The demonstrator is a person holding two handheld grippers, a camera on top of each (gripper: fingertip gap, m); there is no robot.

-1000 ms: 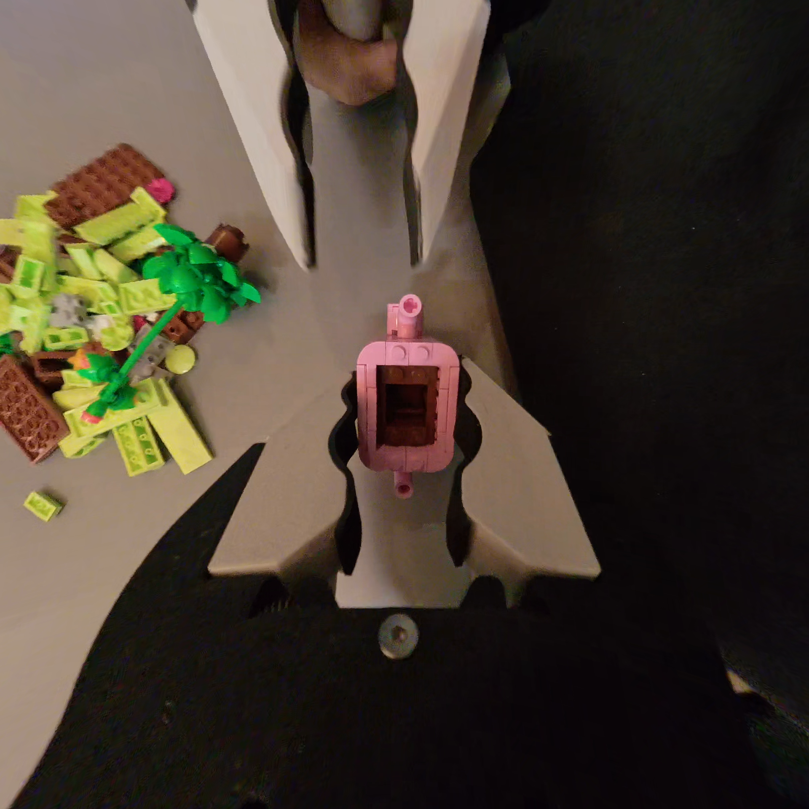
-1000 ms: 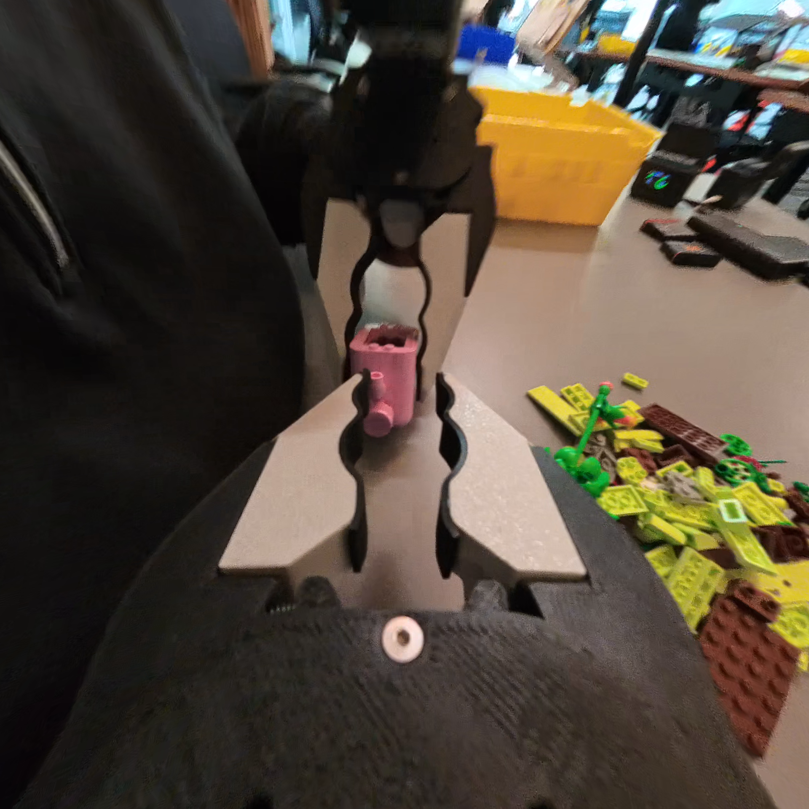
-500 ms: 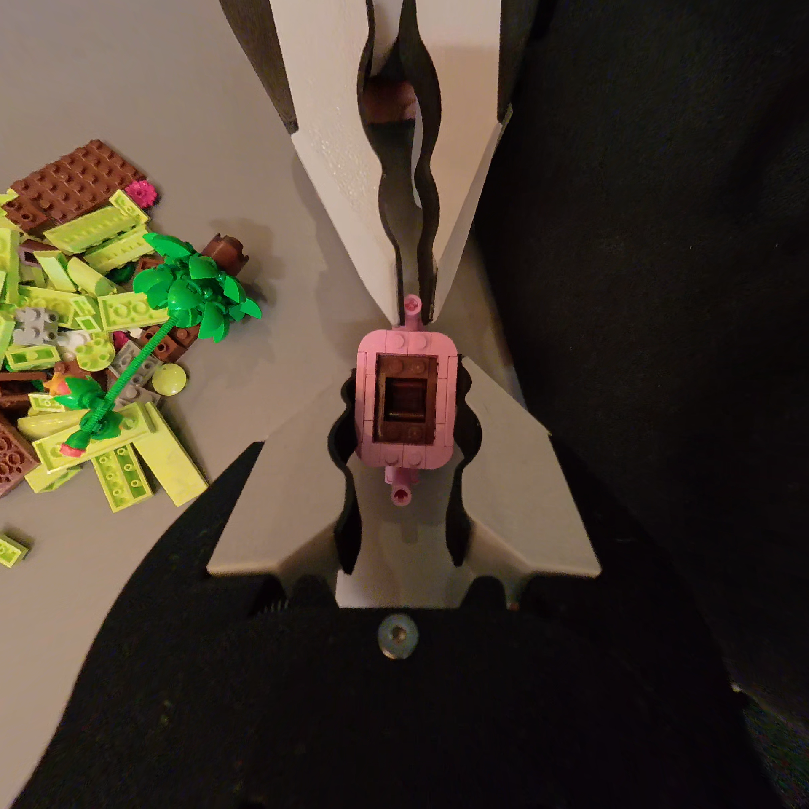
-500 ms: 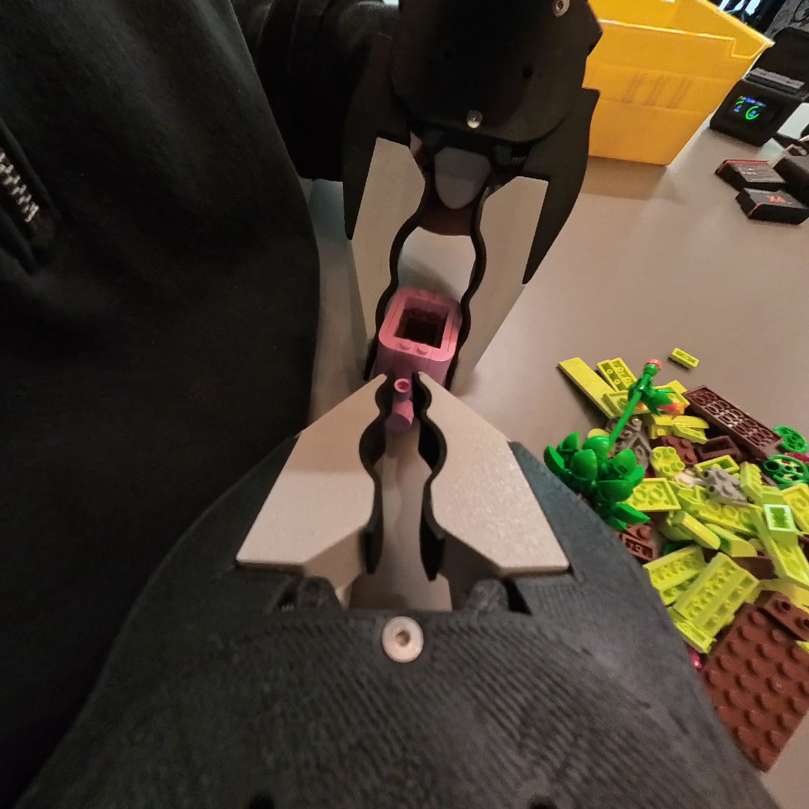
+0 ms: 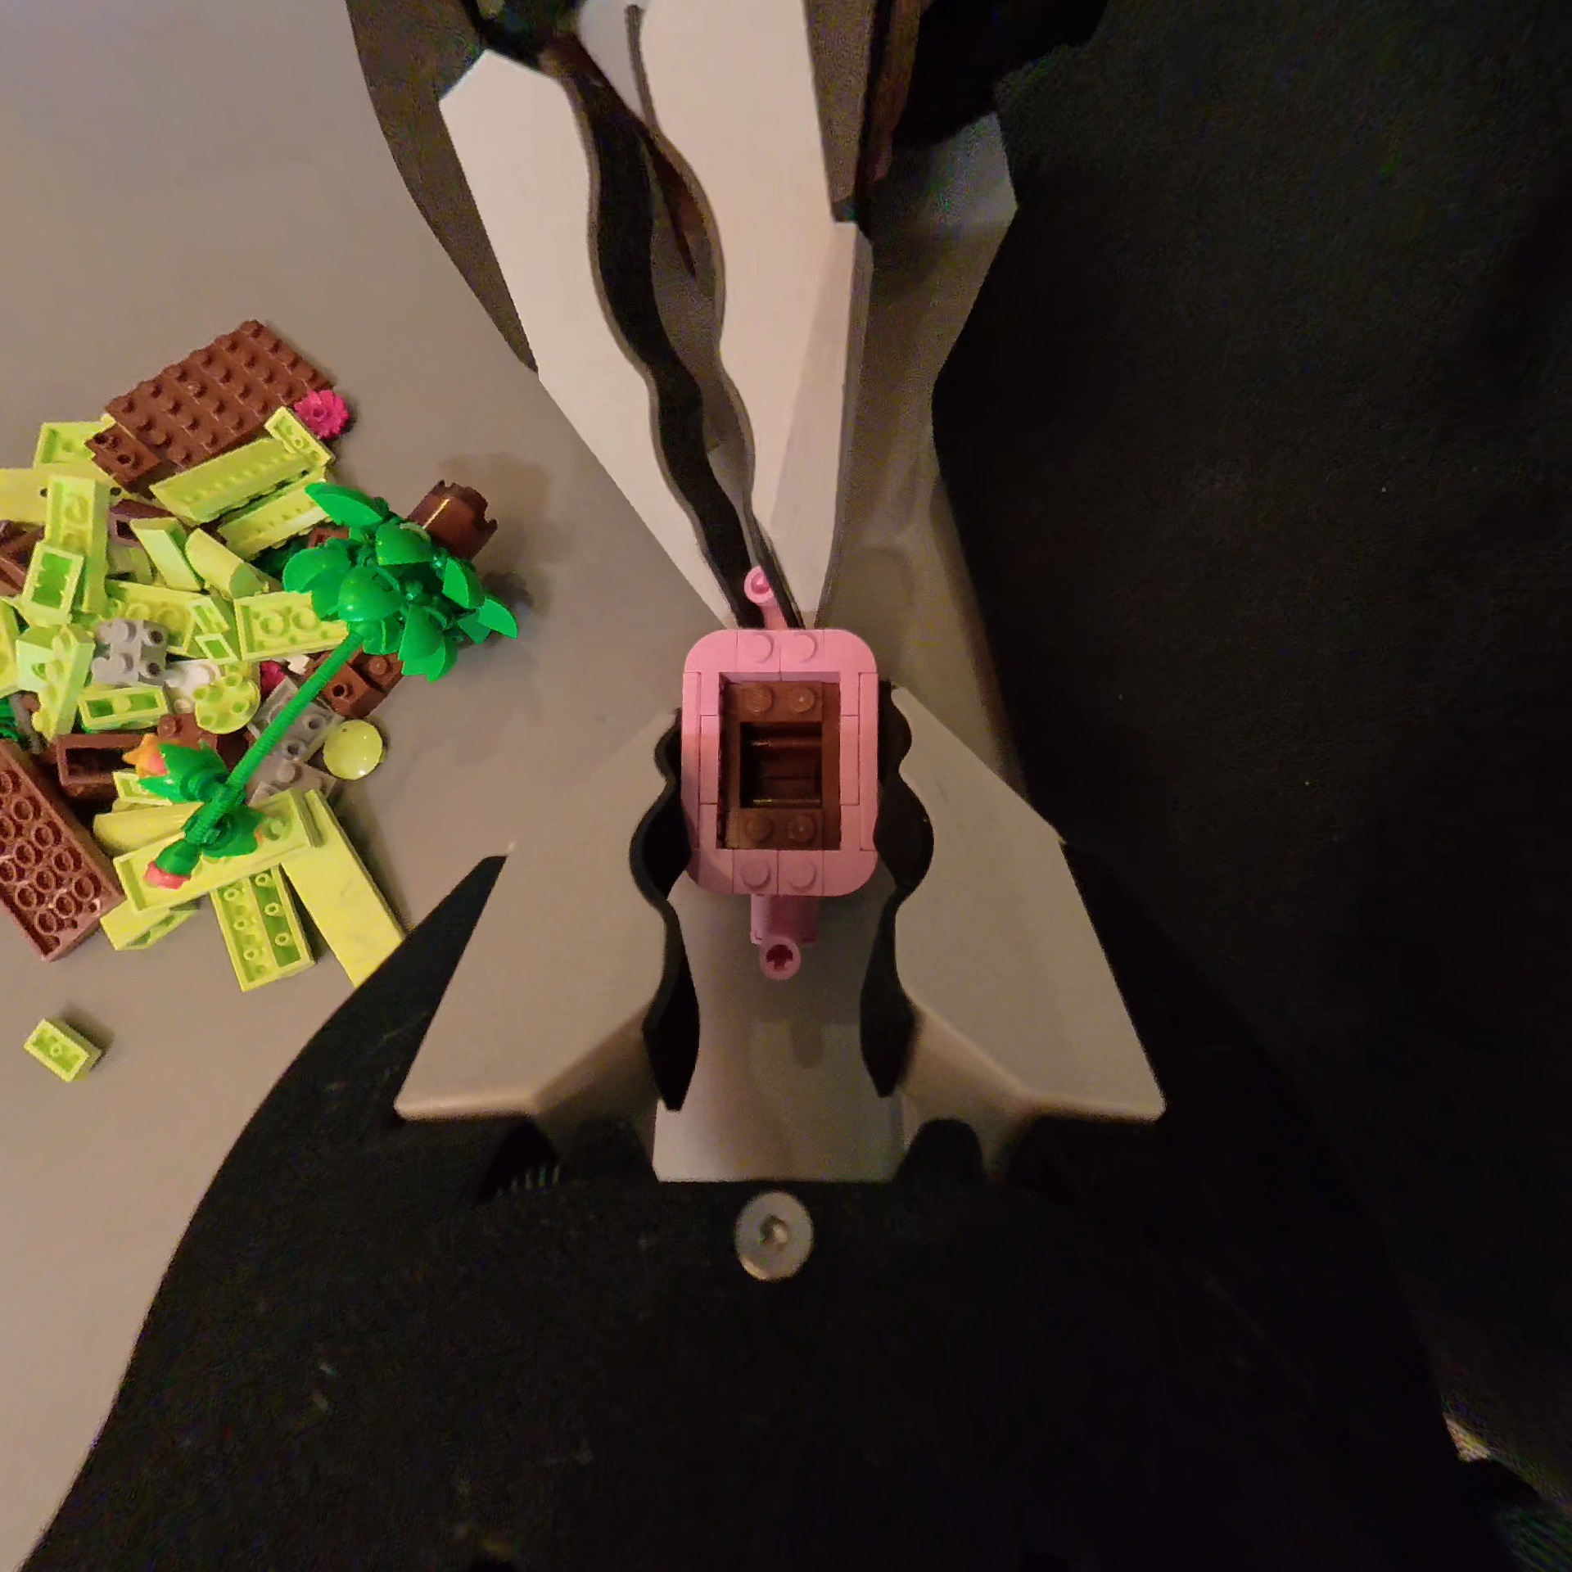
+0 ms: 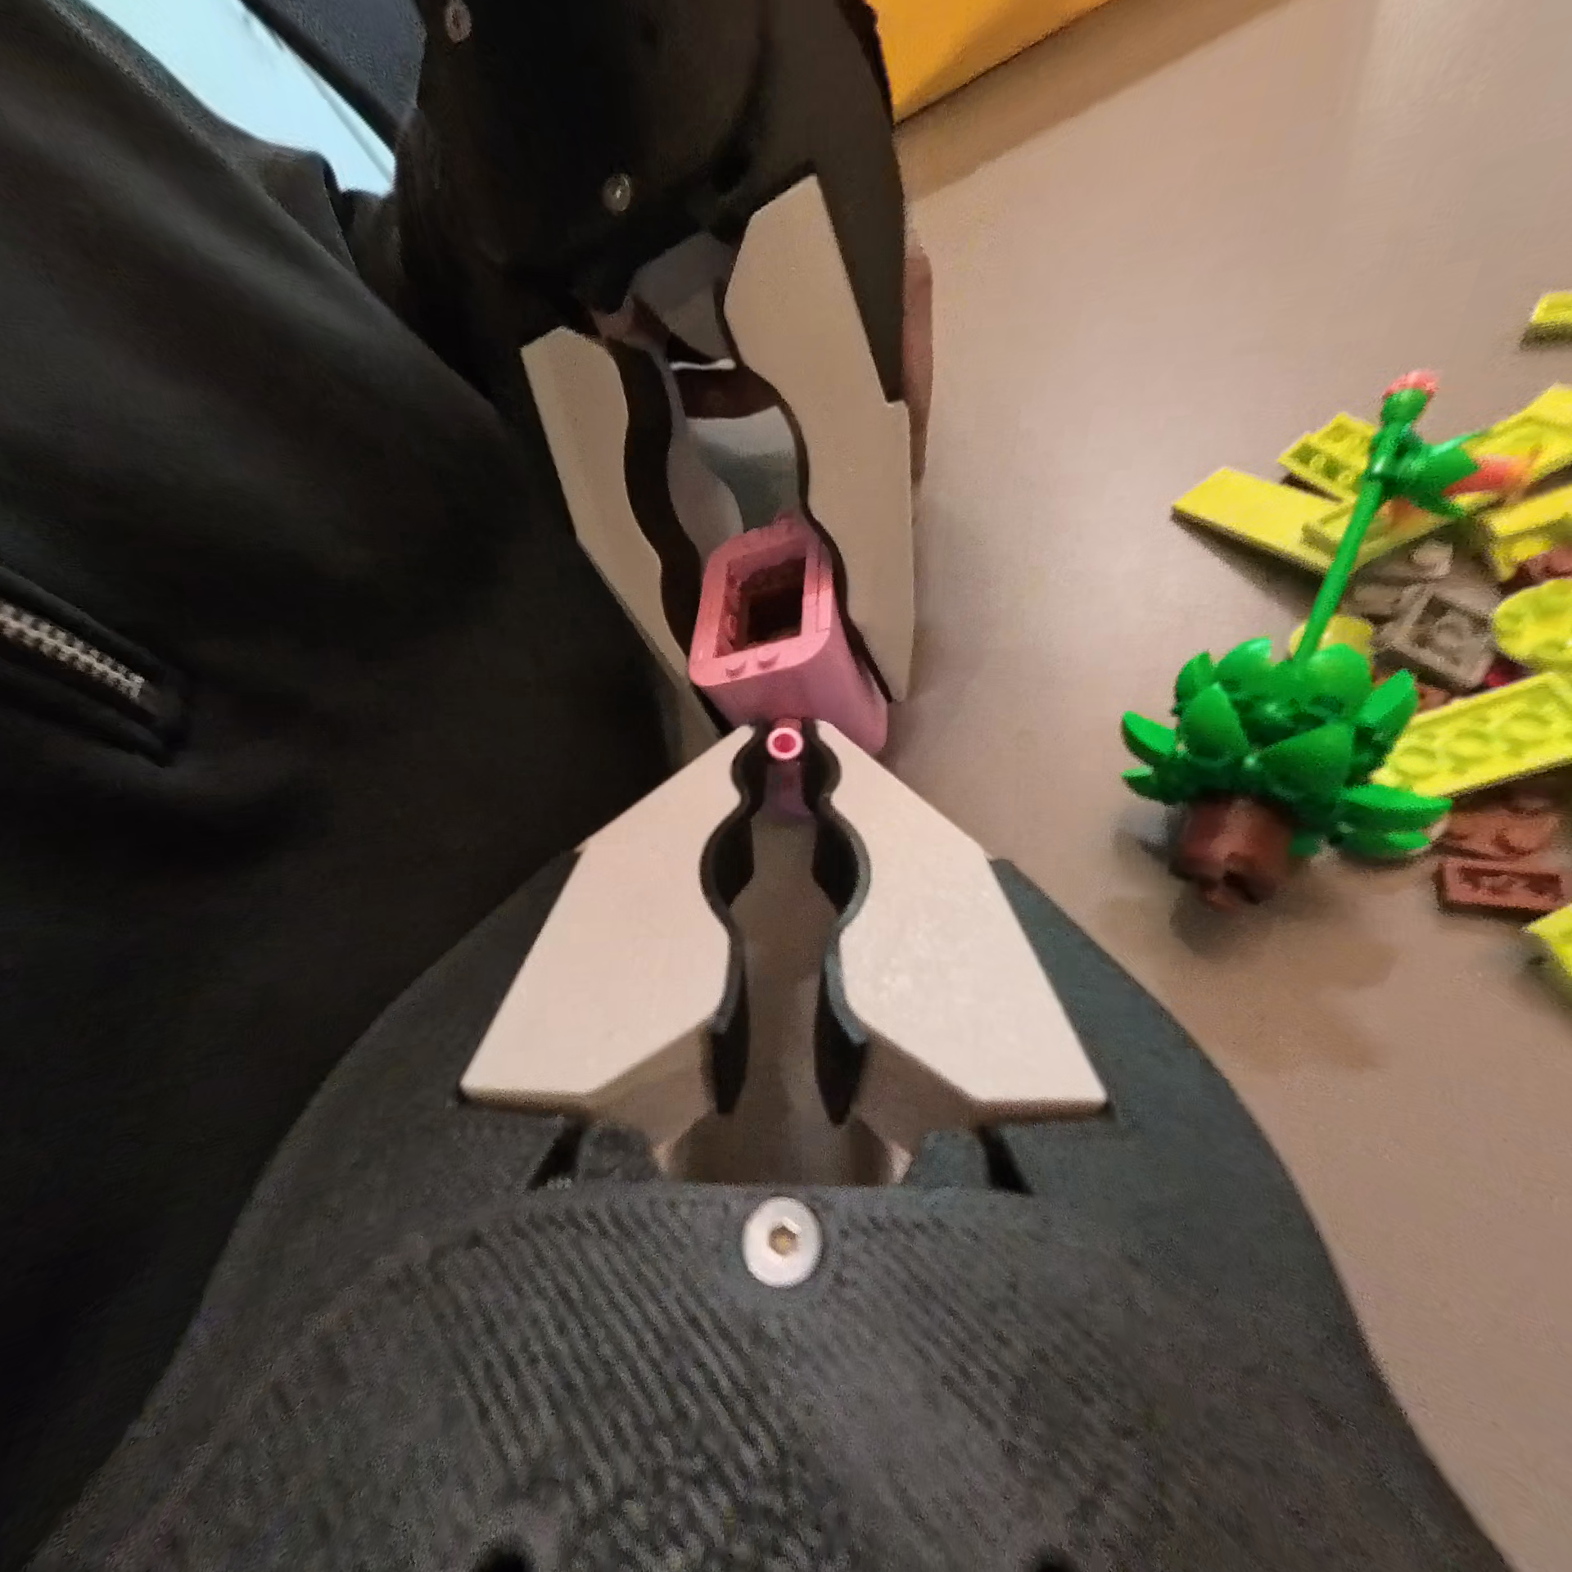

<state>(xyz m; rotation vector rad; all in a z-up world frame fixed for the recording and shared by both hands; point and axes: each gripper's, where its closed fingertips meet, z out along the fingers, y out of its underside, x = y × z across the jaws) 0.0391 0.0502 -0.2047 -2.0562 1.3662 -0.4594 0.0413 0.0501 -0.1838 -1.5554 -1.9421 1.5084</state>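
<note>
My left gripper [image 5: 783,710] is shut on a small pink brick box [image 5: 778,876] with a brown hollow inside, gripping its two long sides above the grey table [image 5: 170,213]. A short pink peg [image 5: 760,591] sticks out of the box's far end, and another out of its near end. My right gripper [image 6: 784,733] faces the left one and is shut on that far peg [image 6: 783,743]. In the right wrist view the box [image 6: 817,689] sits between the left gripper's fingers [image 6: 859,476].
A pile of lime, brown and grey bricks [image 5: 170,680] lies on the table beside the grippers, with a green leafy plant piece [image 5: 391,587] on a stem; it also shows in the right wrist view [image 6: 1276,740]. A person's black jacket [image 6: 213,595] is close. A yellow bin [image 6: 961,51] stands behind. The tips of both grippers are at nearly the same place.
My right gripper, open and apart a second ago, came up to the box and shut on its peg. My left gripper kept its hold on the box.
</note>
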